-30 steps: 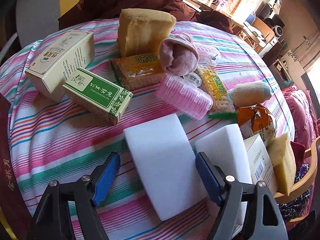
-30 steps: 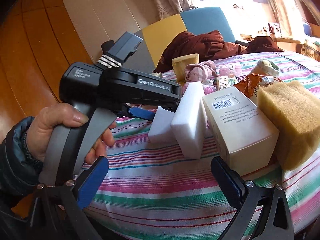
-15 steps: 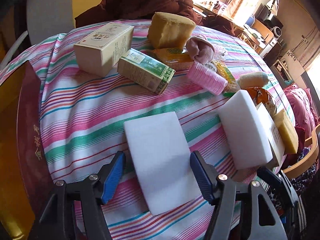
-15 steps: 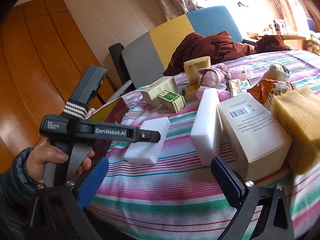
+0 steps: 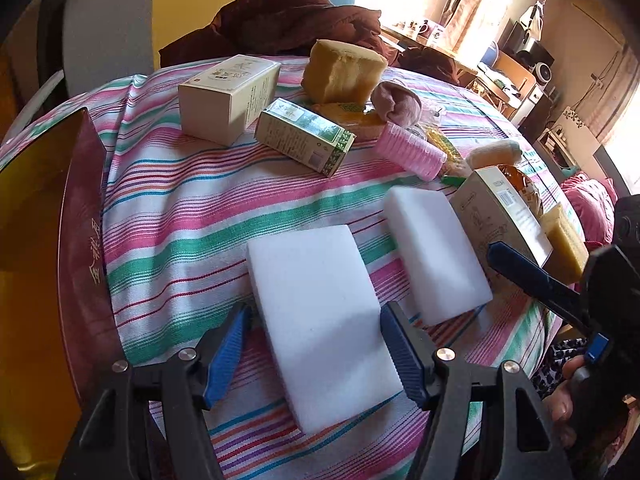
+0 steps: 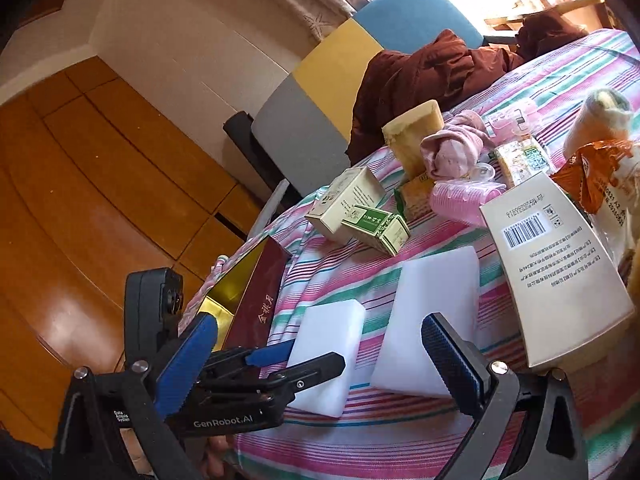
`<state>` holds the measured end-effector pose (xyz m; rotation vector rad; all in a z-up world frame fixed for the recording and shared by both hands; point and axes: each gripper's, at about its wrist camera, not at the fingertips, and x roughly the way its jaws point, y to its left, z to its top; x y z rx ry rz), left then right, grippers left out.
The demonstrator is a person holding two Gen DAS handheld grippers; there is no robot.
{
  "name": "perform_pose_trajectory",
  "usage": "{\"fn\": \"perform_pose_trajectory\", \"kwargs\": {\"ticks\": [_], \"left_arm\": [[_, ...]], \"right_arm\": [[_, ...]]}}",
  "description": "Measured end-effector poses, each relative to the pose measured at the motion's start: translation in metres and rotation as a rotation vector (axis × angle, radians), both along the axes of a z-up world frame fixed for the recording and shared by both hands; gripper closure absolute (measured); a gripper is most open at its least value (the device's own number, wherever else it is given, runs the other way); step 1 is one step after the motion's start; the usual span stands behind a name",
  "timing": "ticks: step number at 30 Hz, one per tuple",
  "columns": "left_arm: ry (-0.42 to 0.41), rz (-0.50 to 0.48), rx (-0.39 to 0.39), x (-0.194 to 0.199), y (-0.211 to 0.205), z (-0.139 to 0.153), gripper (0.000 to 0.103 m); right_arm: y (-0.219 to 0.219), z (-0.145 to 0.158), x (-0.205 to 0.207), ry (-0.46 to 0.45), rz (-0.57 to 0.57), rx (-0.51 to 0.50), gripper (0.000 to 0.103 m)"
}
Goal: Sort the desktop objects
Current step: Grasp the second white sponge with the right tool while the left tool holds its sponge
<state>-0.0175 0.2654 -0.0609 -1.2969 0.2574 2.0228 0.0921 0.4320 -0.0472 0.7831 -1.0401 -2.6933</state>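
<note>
Two white sponges lie on the striped tablecloth [image 5: 180, 208]. My left gripper [image 5: 316, 312] is shut on the nearer white sponge [image 5: 320, 320], one blue pad on each long side. The right wrist view shows that same sponge [image 6: 332, 332] held in the left gripper [image 6: 314, 354] near the table's left edge. The second white sponge [image 5: 436, 252] lies flat beside a beige barcode box [image 5: 500, 208]. My right gripper [image 6: 318, 320] is open wide, its right pad over the near end of the second sponge [image 6: 436, 304]. One of its blue fingers [image 5: 532, 276] shows at the right edge of the left wrist view.
A red and gold flat box [image 5: 80, 240] sits at the table's left edge. At the back stand a beige carton [image 5: 228, 96], a green carton [image 5: 308, 136], a yellow sponge [image 5: 344, 72], a pink sock [image 5: 396, 100] and a pink roller [image 5: 412, 152]. Another yellow sponge [image 5: 564, 244] lies far right.
My left gripper has pulled back toward the table's near left edge with the white sponge in it. The second sponge went from standing on edge to lying flat. The right gripper has come closer to it.
</note>
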Motion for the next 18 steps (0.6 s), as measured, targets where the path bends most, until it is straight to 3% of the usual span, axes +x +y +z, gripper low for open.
{"fn": "perform_pose_trajectory", "kwargs": {"ticks": [10,18], "left_arm": [[0.020,0.007,0.016,0.002,0.003,-0.003,0.029],[0.060,-0.004,0.011,0.009,0.008,-0.007,0.025]], "right_arm": [[-0.007,-0.012,-0.005,-0.172,-0.085,0.160,0.000],[-0.010,-0.017,-0.014,-0.242,-0.125,0.290,0.012]]}}
